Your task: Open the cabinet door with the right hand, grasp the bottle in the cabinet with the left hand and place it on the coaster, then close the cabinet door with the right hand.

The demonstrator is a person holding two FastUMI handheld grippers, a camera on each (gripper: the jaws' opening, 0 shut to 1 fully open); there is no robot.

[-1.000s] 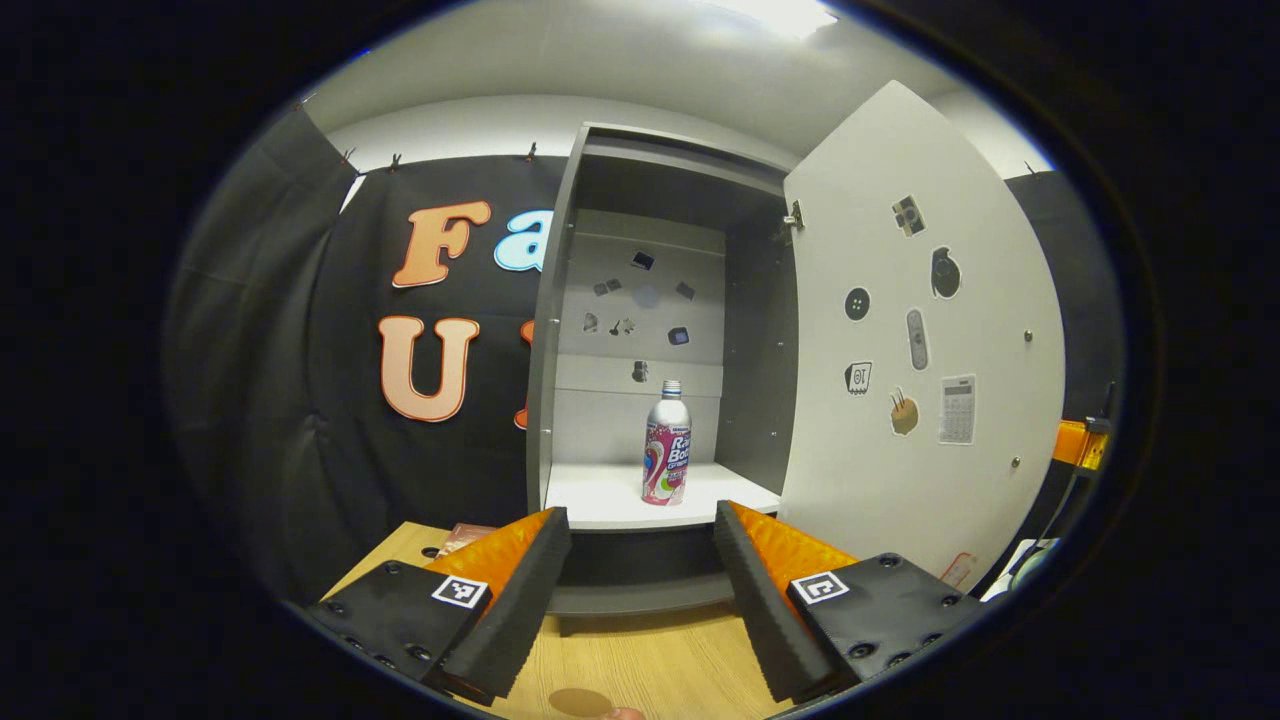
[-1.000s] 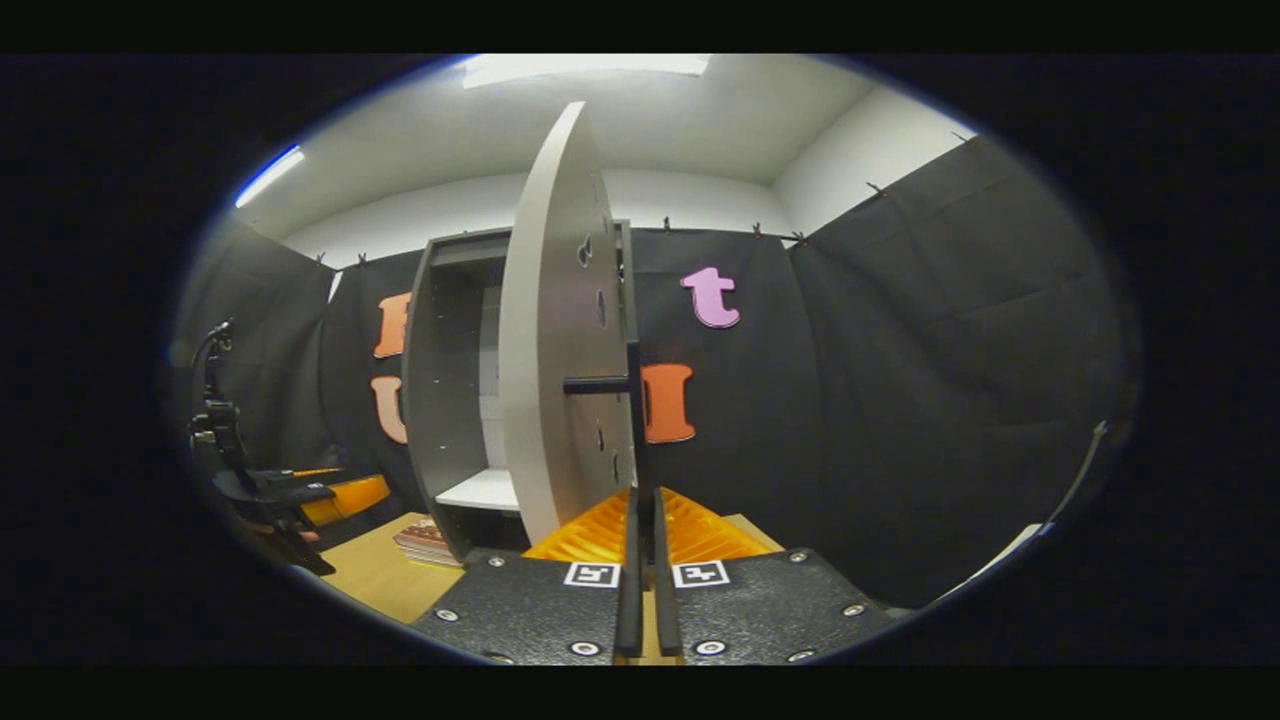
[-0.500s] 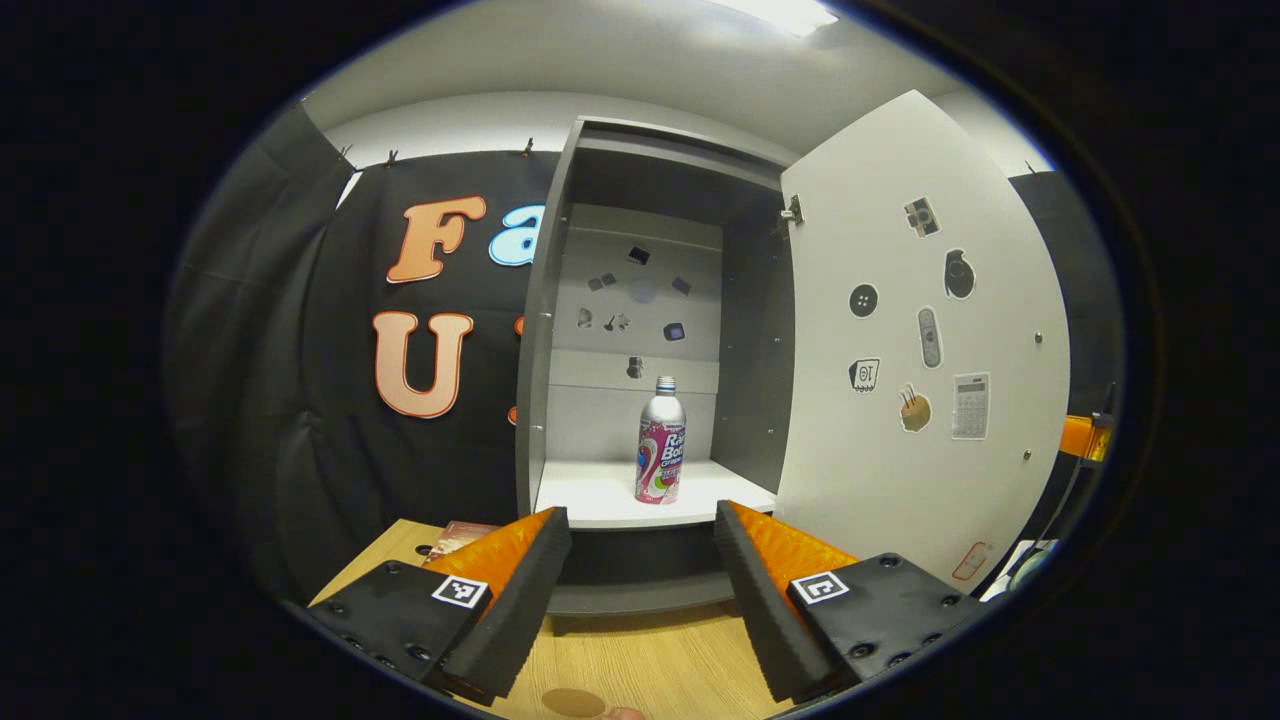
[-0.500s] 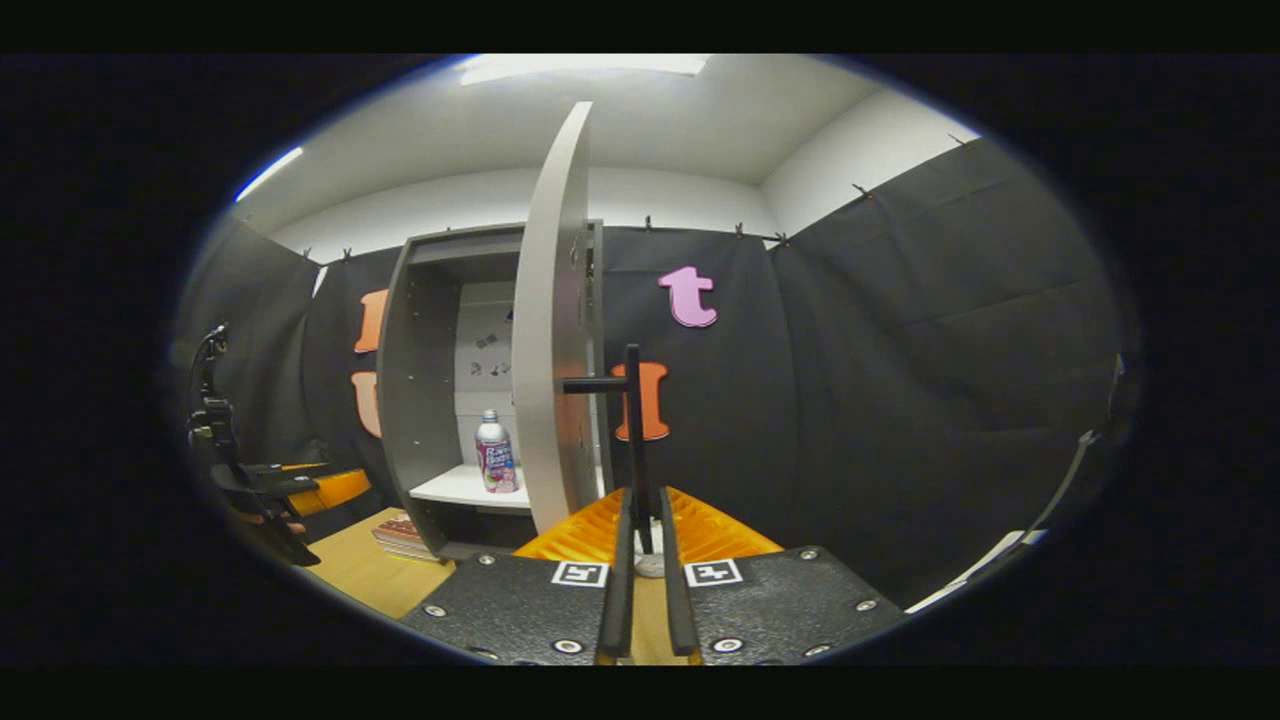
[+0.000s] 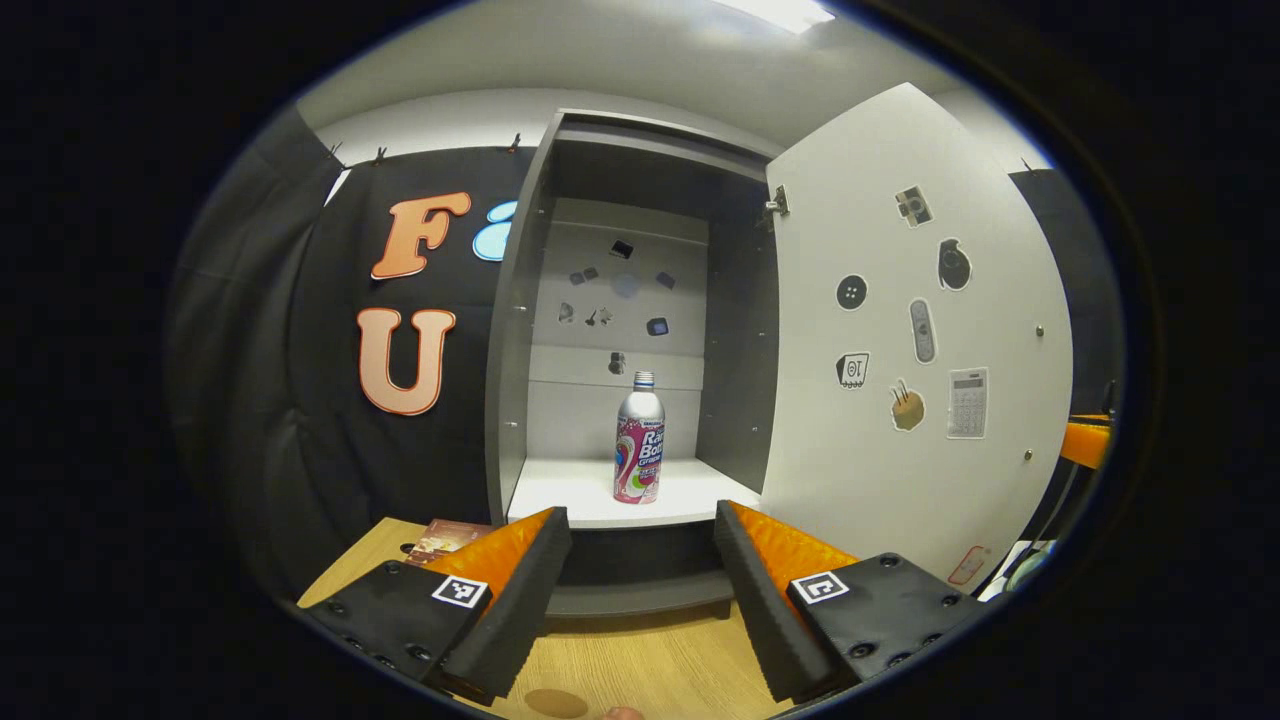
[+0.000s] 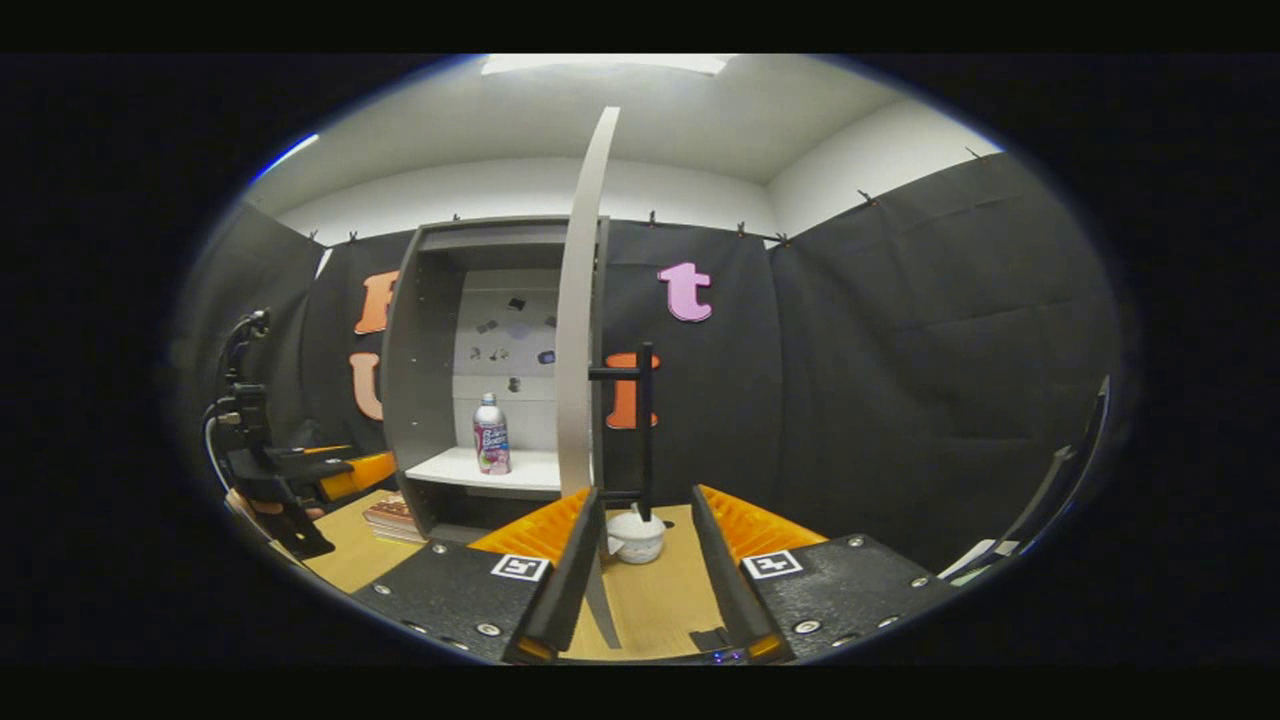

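1. The grey cabinet [image 5: 520,330] is the landmark. Its white door with small stickers [image 5: 915,340] stands swung wide on the cabinet's right side, so the opening step looks done and the reach for the bottle is the step in hand.
2. The left gripper [image 5: 640,545] sits low in front of the cabinet, above the light wooden table [image 5: 640,670], fingers spread apart and holding nothing.
3. To do this well, drive it straight into the opening, keep the fingers level, straddle the bottle's straight body below the shoulder, then close.
4. The silver metal bottle with a pink printed label and screw cap [image 5: 640,440] stands upright on the cabinet's white shelf [image 5: 570,495], near the middle, touching no wall.
5. The right gripper [image 6: 645,530] is in front of the door's edge, fingers apart around nothing, just below the black bar handle [image 6: 645,420].
6. A round brown coaster [image 5: 556,703] lies on the table in front of the cabinet.
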